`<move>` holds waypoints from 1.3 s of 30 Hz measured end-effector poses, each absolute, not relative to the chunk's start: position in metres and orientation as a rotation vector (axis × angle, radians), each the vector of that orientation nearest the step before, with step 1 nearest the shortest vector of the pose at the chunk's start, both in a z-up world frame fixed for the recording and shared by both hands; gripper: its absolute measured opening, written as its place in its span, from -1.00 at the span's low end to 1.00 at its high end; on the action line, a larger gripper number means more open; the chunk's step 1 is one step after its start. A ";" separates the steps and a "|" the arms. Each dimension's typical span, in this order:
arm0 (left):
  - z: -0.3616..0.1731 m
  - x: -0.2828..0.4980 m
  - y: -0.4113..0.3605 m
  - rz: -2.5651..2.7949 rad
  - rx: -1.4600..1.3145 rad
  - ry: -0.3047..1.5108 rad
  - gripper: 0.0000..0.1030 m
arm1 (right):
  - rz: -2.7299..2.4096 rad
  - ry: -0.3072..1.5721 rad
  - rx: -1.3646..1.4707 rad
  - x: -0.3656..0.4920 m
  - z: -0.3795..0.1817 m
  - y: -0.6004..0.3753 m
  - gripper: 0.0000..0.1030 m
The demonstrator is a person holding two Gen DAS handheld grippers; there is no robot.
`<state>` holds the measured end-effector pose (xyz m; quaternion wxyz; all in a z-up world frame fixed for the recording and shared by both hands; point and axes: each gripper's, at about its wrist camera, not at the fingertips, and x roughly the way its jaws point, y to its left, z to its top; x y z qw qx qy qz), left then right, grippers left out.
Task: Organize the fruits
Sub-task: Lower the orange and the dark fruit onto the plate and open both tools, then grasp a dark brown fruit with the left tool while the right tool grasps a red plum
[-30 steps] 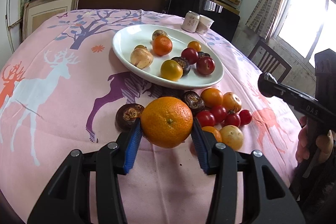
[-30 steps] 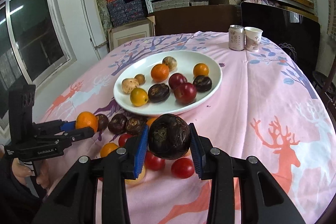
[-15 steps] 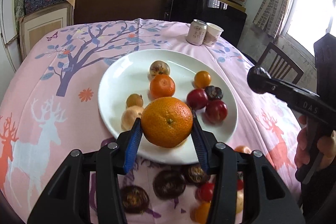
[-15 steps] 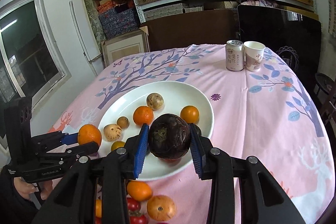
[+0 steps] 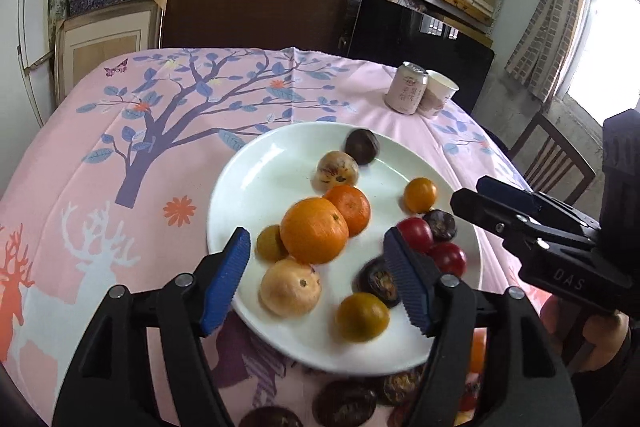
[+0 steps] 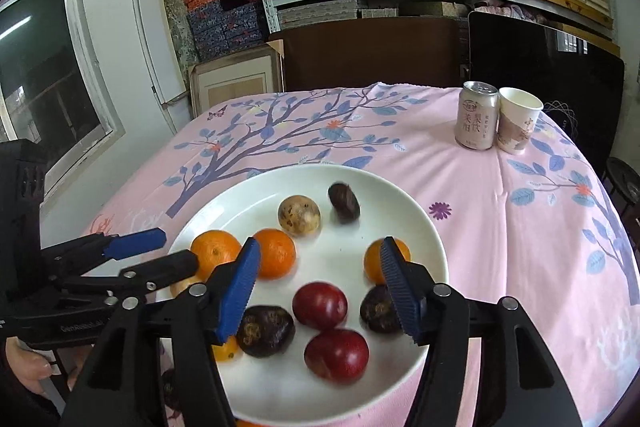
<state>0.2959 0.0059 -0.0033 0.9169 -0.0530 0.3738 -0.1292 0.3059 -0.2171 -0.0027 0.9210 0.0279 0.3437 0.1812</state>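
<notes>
A white plate (image 5: 228, 195) on the pink tablecloth holds several fruits. My left gripper (image 5: 316, 243) hovers over its near side, jaws opening. A large orange (image 5: 314, 231) lies on the plate between the blue pads, touching neither. My right gripper (image 6: 320, 251) is over the plate too, jaws opening, with nothing in its grip. A dark passion fruit (image 6: 344, 203), blurred, lies at the plate's far side beside a pale speckled fruit (image 6: 299, 215). Red plums (image 6: 320, 305) and dark fruits (image 6: 266, 331) lie below the right jaws. The right gripper (image 5: 472, 193) also shows at the right of the left wrist view.
A drink can (image 6: 476, 119) and a paper cup (image 6: 518, 125) stand at the table's far right. Loose dark fruits (image 5: 346, 403) lie on the cloth in front of the plate. A wooden chair (image 5: 556, 163) stands to the right. Shelves of boxes fill the back wall.
Both grippers have moved forward from the loose pile to above the plate. The left jaws have let go of the orange and the right jaws of the dark passion fruit, which now lie on the plate.
</notes>
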 end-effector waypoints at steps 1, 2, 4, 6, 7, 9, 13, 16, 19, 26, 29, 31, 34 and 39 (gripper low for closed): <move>-0.001 0.283 0.008 -0.275 -0.095 0.758 0.43 | 0.371 0.703 0.062 0.293 -0.004 -0.224 0.25; 0.000 0.271 0.010 -0.283 -0.086 0.747 0.51 | 0.367 0.701 0.062 0.281 -0.006 -0.229 0.28; -0.002 0.246 0.015 -0.287 -0.054 0.739 0.58 | 0.366 0.701 0.063 0.256 -0.012 -0.240 0.31; -0.010 0.225 0.019 -0.291 -0.025 0.762 0.59 | 0.361 0.703 0.067 0.234 -0.019 -0.250 0.32; -0.017 0.216 0.021 -0.290 -0.007 0.781 0.59 | 0.355 0.712 0.079 0.223 -0.023 -0.255 0.32; -0.029 0.201 0.023 -0.268 0.031 0.809 0.59 | 0.361 0.718 0.100 0.207 -0.028 -0.262 0.32; -0.049 0.185 0.026 -0.213 0.106 0.846 0.59 | 0.345 0.700 0.124 0.185 -0.033 -0.273 0.32; -0.055 0.185 0.028 -0.204 0.119 0.868 0.59 | 0.321 0.708 0.153 0.178 -0.041 -0.280 0.35; -0.058 0.190 0.022 -0.190 0.166 0.867 0.55 | 0.303 0.708 0.185 0.174 -0.042 -0.286 0.35; -0.071 0.215 0.017 -0.234 0.155 0.909 -0.10 | 0.278 0.761 0.097 0.168 -0.045 -0.273 0.35; -0.068 0.210 0.020 -0.254 0.128 0.880 -0.22 | 0.290 0.796 0.060 0.164 -0.049 -0.270 0.35; -0.060 0.204 0.026 -0.253 0.095 0.831 -0.22 | 0.318 0.817 0.025 0.160 -0.052 -0.265 0.35; -0.054 0.201 0.032 -0.256 0.050 0.795 -0.22 | 0.344 0.843 -0.031 0.157 -0.058 -0.254 0.15; -0.051 0.202 0.030 -0.267 0.040 0.795 -0.22 | 0.348 0.899 -0.078 0.165 -0.068 -0.238 -0.10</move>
